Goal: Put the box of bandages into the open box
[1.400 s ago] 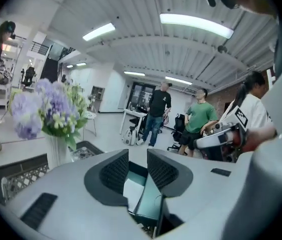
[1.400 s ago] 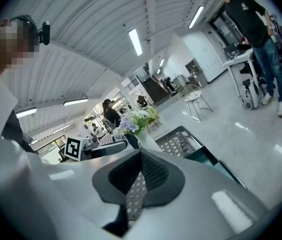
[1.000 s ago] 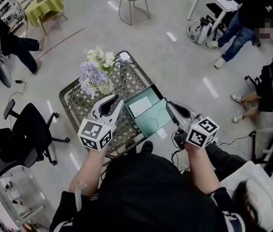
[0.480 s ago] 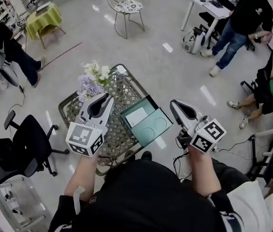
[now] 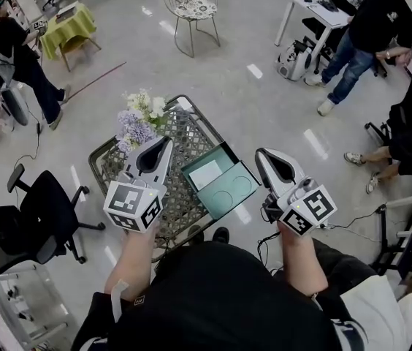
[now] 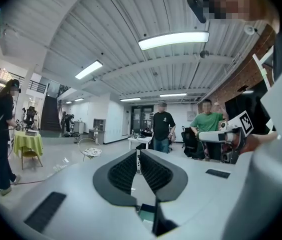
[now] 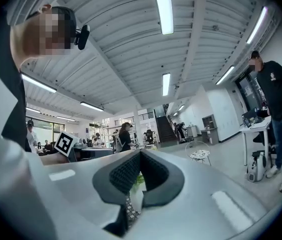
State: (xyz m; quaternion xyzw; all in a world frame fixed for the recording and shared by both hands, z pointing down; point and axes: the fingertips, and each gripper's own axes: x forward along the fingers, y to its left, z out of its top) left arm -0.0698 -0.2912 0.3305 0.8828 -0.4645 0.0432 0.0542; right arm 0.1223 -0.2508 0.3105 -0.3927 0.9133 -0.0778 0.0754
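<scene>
The left claw (image 6: 138, 156) is closing with nothing in it, and the right claw (image 7: 140, 156) is pressed together, empty too. Both are held up, one on each side of the green open box (image 5: 239, 192) on the wire worktop (image 5: 184, 134), in the middle of the head view. A flat white thing (image 5: 206, 174) lies inside the open box, likely the box of bandages. So the job looks done.

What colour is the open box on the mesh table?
The box is teal. The head view shows it best.
</scene>
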